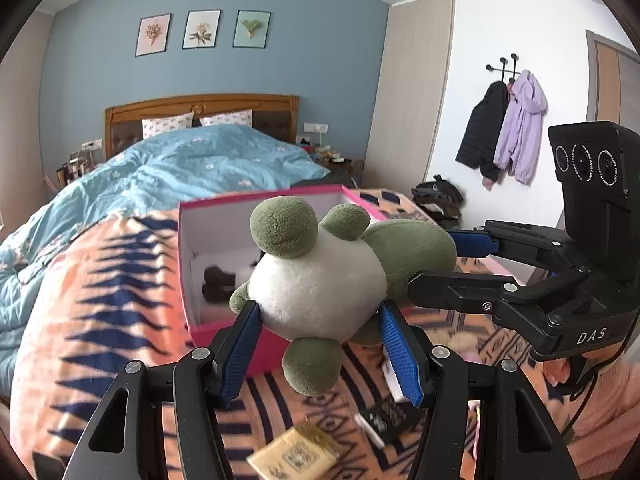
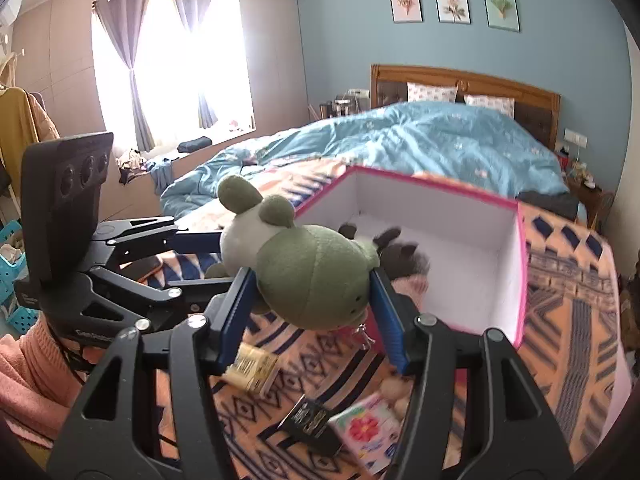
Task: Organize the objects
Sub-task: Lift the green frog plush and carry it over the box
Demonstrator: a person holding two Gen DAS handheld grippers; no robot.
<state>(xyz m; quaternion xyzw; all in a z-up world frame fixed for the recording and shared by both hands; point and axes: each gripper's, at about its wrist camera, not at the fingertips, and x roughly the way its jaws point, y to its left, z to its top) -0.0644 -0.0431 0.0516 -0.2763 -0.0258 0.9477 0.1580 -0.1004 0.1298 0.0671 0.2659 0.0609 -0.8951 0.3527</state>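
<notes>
A green and white plush frog [image 1: 320,276] hangs in the air in front of an open pink box [image 1: 216,208] with white inner walls. My left gripper [image 1: 318,312] is shut on its white belly, blue pads pressing both sides. My right gripper [image 1: 436,258] comes in from the right and clamps the green head. In the right wrist view the frog [image 2: 308,276] sits between the right gripper's [image 2: 310,280] pads, and the left gripper [image 2: 216,260] holds the body from the left. A dark plush toy [image 2: 404,258] lies inside the box [image 2: 440,186].
Below the frog, on the orange patterned blanket [image 1: 100,280], lie a yellow packet [image 2: 256,364], a small black box [image 2: 312,420] and a floral packet [image 2: 368,432]. A blue duvet [image 1: 180,168] covers the bed behind the box. A pink sleeve [image 2: 24,380] shows at left.
</notes>
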